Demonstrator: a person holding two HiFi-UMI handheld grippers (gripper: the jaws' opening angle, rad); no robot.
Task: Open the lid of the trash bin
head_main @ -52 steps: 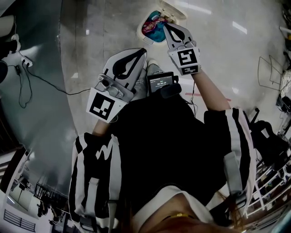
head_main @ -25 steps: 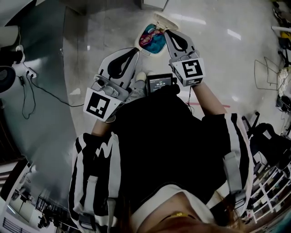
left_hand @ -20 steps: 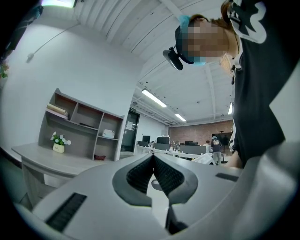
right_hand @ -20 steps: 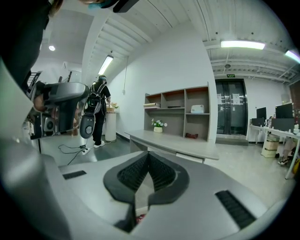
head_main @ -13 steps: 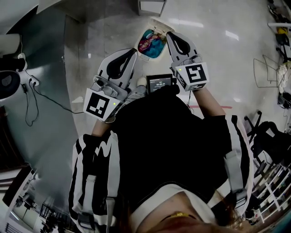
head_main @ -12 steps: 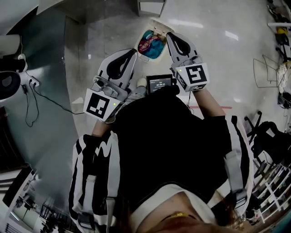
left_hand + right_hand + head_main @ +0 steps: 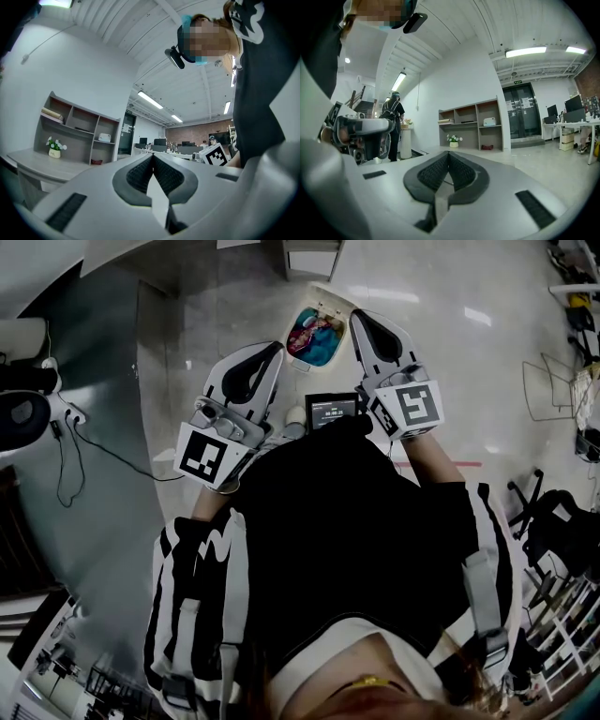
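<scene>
The left tongs [image 7: 277,347] and right tongs [image 7: 355,317] are each pressed together on nothing. From the head view, the small white trash bin [image 7: 290,335] stands on the glossy grey floor [image 7: 478,381] between their tips. Its cream lid [image 7: 334,294] is tipped up, with colourful rubbish [image 7: 314,334] showing inside.

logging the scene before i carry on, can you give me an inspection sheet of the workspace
surface: glossy pale floor, darker grey area on the left
job's things: trash bin on the floor, lid up
clutter: coloured waste inside the bin
grippers: left gripper and right gripper both shut on nothing, pointing toward the bin
cables: black cable trailing over the floor from a power strip
surroundings: wire rack at right; shelf unit with a potted plant; a standing person
</scene>
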